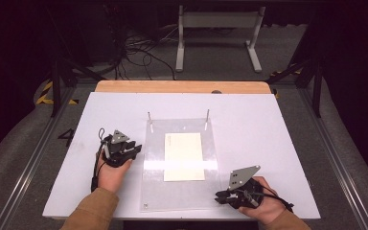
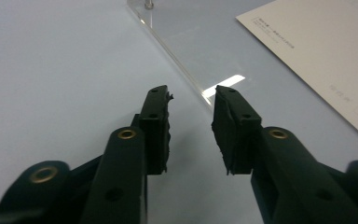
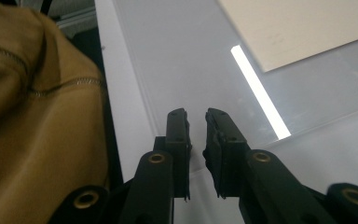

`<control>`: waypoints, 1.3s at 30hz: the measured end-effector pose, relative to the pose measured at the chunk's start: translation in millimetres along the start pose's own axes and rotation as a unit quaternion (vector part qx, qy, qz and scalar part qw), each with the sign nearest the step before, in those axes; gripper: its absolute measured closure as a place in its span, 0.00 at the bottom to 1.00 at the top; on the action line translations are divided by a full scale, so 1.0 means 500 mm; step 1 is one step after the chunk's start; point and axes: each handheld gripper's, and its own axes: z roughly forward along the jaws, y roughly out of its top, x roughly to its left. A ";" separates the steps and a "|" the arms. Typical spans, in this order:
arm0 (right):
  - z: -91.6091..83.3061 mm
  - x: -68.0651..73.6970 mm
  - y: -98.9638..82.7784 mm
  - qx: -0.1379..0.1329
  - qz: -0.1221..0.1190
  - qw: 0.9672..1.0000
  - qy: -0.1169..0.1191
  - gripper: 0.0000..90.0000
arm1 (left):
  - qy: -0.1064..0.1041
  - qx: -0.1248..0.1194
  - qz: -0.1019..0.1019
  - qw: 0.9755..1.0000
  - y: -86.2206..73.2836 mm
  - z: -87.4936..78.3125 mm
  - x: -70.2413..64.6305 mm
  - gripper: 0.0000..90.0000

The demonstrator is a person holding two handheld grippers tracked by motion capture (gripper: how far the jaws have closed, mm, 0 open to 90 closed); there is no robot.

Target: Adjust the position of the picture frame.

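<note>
Dark room behind, grey floor with cables and a white metal frame point(image 1: 218, 28) at the far side. White desk point(image 1: 268, 139) with a wooden edge at the far end. Clear plastic sheet point(image 1: 182, 191) flat in the middle of the desk, two thin upright pins point(image 1: 149, 117) at its far corners. Cream paper card point(image 1: 184, 156) flat on the sheet, about at its centre, with small print near one corner.

Left tongs point(image 1: 135, 150) just beside the left edge of the sheet, held low over the white desk, jaws clearly apart, nothing between them. Right tongs point(image 1: 219, 196) at the near right corner of the sheet, jaws close together with a narrow gap, nothing clamped. Tan sleeve point(image 3: 32, 107) near the desk's near edge.
</note>
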 end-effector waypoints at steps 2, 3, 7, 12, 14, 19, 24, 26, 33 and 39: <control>-0.016 -0.009 -0.001 -0.025 0.012 1.000 -0.011 0.86 | -0.002 0.011 -0.005 1.000 0.000 0.012 0.000 0.84; -0.024 -0.015 -0.003 -0.037 0.019 0.999 -0.019 0.86 | -0.005 0.016 -0.008 1.000 0.000 0.019 0.001 0.86; -0.039 -0.034 -0.015 -0.055 0.042 0.997 -0.039 0.86 | -0.007 0.005 0.004 1.000 0.001 0.033 0.002 0.87; -0.051 -0.058 -0.030 -0.071 0.064 0.994 -0.058 0.85 | -0.007 0.006 0.031 0.999 0.010 0.045 -0.012 0.97; -0.057 -0.063 -0.034 -0.078 0.069 0.993 -0.061 0.85 | -0.006 0.006 0.029 1.000 0.011 0.046 -0.013 0.99; -0.064 -0.068 -0.035 -0.087 0.074 0.991 -0.066 0.86 | -0.003 0.002 0.016 1.000 0.026 0.062 -0.015 1.00; -0.064 -0.068 -0.035 -0.088 0.075 0.991 -0.065 0.86 | -0.001 0.002 0.026 1.000 0.037 0.074 -0.028 1.00; -0.065 -0.069 -0.037 -0.089 0.077 0.991 -0.065 0.86 | -0.006 0.003 0.028 1.000 0.044 0.082 -0.033 1.00; -0.073 -0.071 -0.043 -0.093 0.081 0.990 -0.075 0.85 | -0.003 0.007 0.013 1.000 0.049 0.078 -0.032 0.84; -0.088 -0.086 -0.046 -0.115 0.100 0.983 -0.101 0.76 | -0.034 -0.011 0.039 0.999 0.044 0.035 -0.039 0.67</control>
